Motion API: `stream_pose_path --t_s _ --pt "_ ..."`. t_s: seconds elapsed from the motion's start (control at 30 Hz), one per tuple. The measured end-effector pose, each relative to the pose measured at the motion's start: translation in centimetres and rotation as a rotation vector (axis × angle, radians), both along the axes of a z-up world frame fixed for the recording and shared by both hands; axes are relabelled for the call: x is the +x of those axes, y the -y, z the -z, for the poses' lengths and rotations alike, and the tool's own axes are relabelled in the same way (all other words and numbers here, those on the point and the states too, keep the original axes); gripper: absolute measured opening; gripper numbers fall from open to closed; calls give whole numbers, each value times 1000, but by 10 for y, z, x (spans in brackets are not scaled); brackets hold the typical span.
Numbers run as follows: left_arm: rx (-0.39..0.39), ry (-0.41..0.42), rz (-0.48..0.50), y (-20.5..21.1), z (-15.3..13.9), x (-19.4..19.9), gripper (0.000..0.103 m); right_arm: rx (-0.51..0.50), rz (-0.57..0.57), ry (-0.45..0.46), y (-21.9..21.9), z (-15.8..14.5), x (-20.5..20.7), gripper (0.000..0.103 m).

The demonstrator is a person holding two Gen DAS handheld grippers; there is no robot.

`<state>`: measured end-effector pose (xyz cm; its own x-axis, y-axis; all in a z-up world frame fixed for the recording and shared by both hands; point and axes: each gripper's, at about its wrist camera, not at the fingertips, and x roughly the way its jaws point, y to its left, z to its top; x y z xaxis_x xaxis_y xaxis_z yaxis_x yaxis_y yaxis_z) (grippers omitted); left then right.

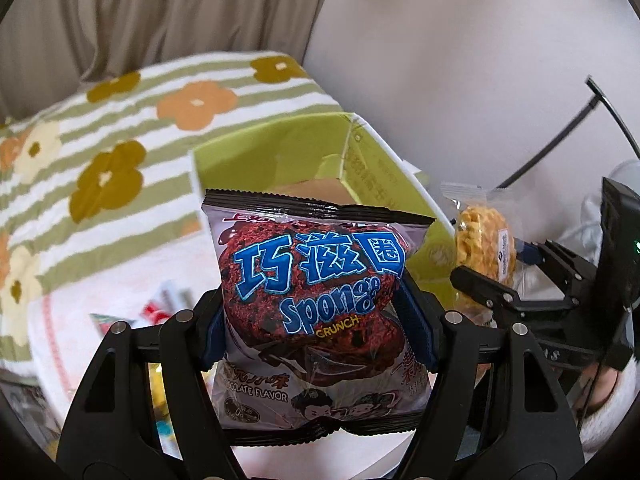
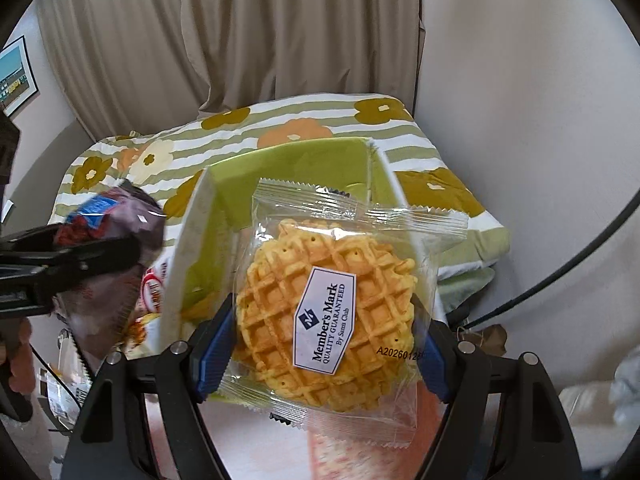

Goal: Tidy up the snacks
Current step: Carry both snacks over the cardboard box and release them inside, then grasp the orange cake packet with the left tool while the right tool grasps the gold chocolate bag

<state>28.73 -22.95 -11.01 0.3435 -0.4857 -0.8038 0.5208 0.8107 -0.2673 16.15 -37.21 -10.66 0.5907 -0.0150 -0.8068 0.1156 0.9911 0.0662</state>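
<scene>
My left gripper (image 1: 320, 320) is clamped on the purple foil chocolate sponge-crunch packet (image 1: 316, 300), held upright just in front of the open green cardboard box (image 1: 280, 152). My right gripper (image 2: 324, 340) pinches the clear-wrapped round yellow waffle (image 2: 326, 320) above that box's near edge. I'd carry each packet over the box's rim, lower it well inside, then release one at a time so they don't collide.
</scene>
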Motion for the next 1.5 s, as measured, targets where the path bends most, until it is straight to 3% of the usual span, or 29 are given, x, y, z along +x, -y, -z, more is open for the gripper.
stream_pose_path --t_s 0.17,0.33,0.47,0.53,0.77,1.13,1.23,1.27,1.4,1.5 --pt "49 -37 1 42 20 18 69 24 -19 -31 21 9 9 74" --pt "106 -46 24 58 37 23 73 31 -3 -60 33 15 17 74" --pt "187 -29 61 69 48 26 94 51 29 -75 40 18 25 74" --pt "215 -18 68 71 52 26 95 59 33 -83 41 20 27 74" --pt "241 -23 -26 36 52 19 95 54 25 -96 35 26 28 74" --pt "216 9 -132 -3 41 1 95 62 -75 -137 20 47 47 75" --pt "218 12 -142 -7 40 -3 95 53 -95 -127 17 50 46 87" --pt "221 13 -144 -7 40 -4 95 47 -103 -111 16 49 44 100" --pt "225 8 -151 -8 43 -12 95 17 -127 -75 18 47 35 102" --pt "215 1 -162 -8 44 -21 95 49 -128 -75 21 45 30 102"
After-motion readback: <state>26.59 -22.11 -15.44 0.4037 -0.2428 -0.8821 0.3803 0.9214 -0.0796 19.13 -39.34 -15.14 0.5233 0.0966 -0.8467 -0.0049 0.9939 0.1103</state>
